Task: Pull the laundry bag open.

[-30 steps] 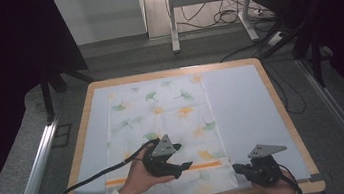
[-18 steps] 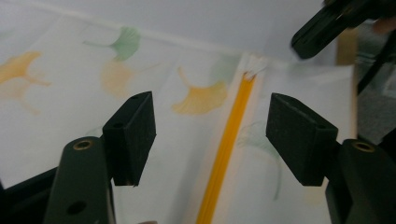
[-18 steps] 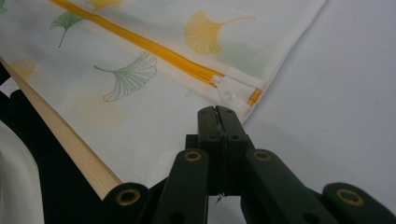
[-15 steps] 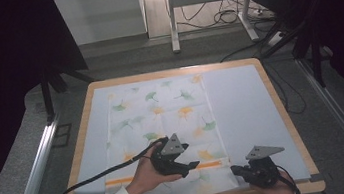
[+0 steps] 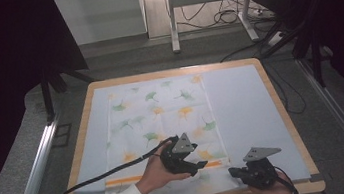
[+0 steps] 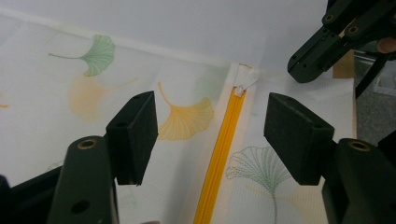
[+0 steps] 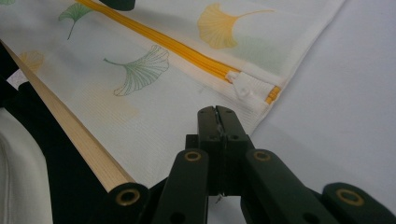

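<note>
Now | left gripper (image 6: 208, 135) jaws open, closing, over zipper (image 6: 219, 154); right gripper (image 7: 217, 116) jaws closed on bag (image 7: 154, 121) edge

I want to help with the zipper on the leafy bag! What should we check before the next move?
1. Left gripper open over the orange zipper: ok; its jaws have just been closing a little, pads not pressing.
2. Zipper pull in sight: ok.
3. Right gripper shut: ok.
4. Right gripper pinning the leafy bag: cannot tell.
5. Bag flat on the table: ok.
</note>
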Available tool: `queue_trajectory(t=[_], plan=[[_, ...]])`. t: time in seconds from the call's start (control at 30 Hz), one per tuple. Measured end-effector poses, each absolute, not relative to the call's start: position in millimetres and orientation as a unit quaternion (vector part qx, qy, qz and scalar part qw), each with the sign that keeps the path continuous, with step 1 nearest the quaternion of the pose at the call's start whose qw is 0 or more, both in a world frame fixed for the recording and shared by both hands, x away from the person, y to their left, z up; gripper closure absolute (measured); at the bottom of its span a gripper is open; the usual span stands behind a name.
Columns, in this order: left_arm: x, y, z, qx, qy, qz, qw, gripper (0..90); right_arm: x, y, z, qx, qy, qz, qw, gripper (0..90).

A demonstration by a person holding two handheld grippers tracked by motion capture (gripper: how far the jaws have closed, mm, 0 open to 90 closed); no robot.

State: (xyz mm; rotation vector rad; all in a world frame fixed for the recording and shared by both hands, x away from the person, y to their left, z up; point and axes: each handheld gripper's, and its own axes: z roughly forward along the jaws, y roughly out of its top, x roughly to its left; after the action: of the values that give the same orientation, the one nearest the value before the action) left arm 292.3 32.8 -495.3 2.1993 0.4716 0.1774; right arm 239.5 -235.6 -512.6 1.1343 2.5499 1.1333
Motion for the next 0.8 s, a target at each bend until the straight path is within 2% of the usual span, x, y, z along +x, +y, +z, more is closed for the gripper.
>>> queue_trajectory(t=[0.37, 0.4, 0.53, 0.8], plan=[[298.6, 27.0, -501.6, 0.883, 0.184, 0.056, 0.428, 39.2, 239.8, -232.8, -514.6, 0.372, 0.849, 0.37, 0.061, 89.1], [296.4, 21.1, -501.4, 0.894, 0.163, 0.075, 0.411, 39.3, 239.8, -232.7, -514.8, 0.372, 0.849, 0.37, 0.059, 89.1], [292.8, 7.1, -498.6, 0.896, 0.146, 0.071, 0.413, 39.1, 239.5, -232.5, -514.8, 0.371, 0.851, 0.367, 0.059, 89.1], [298.3, -7.1, -498.7, 0.889, 0.15, 0.049, 0.429, 41.1, 238.8, -230.0, -516.0, 0.367, 0.853, 0.365, 0.057, 89.1]])
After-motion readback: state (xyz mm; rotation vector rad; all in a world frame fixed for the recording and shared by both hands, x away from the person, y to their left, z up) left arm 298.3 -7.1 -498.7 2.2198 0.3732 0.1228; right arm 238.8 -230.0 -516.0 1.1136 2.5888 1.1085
